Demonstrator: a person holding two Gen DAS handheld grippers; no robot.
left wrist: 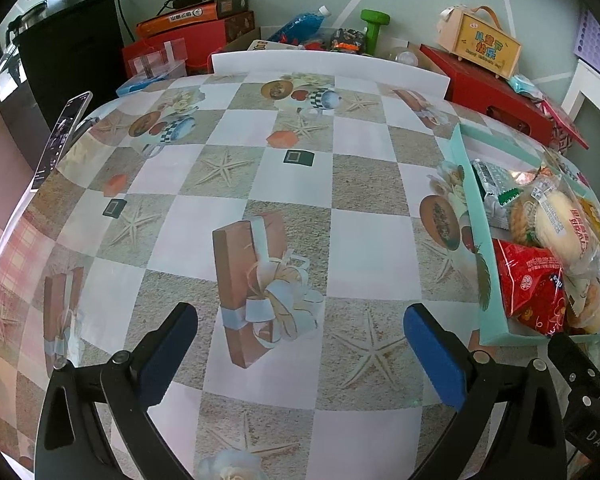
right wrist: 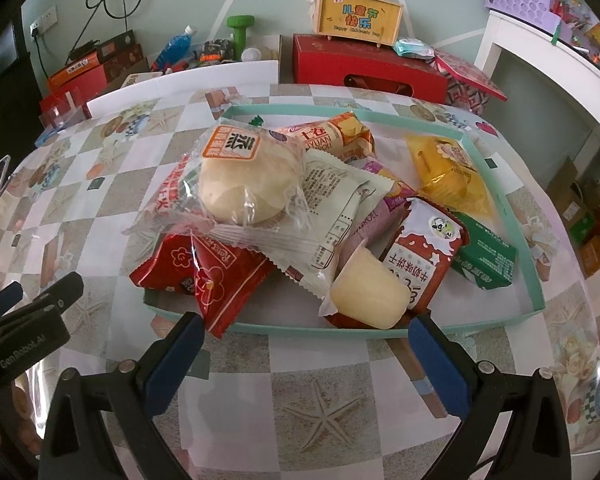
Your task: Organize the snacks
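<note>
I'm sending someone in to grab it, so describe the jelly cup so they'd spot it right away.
Find the shallow mint-green tray of snacks on the checked tablecloth. At its near edge lies the jelly cup, tipped on its side against a red-and-white biscuit packet. It is the only smooth, pale yellow plastic cup; everything around it is a wrapper.

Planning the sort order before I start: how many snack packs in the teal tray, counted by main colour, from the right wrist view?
Visible packs in the teal tray; any buried ones are hidden.
Red: 2
Clear with pale bun: 1
White: 1
Orange: 1
Yellow: 1
Green: 1
Purple: 1
Pale jelly cup: 1
Total: 9
</note>
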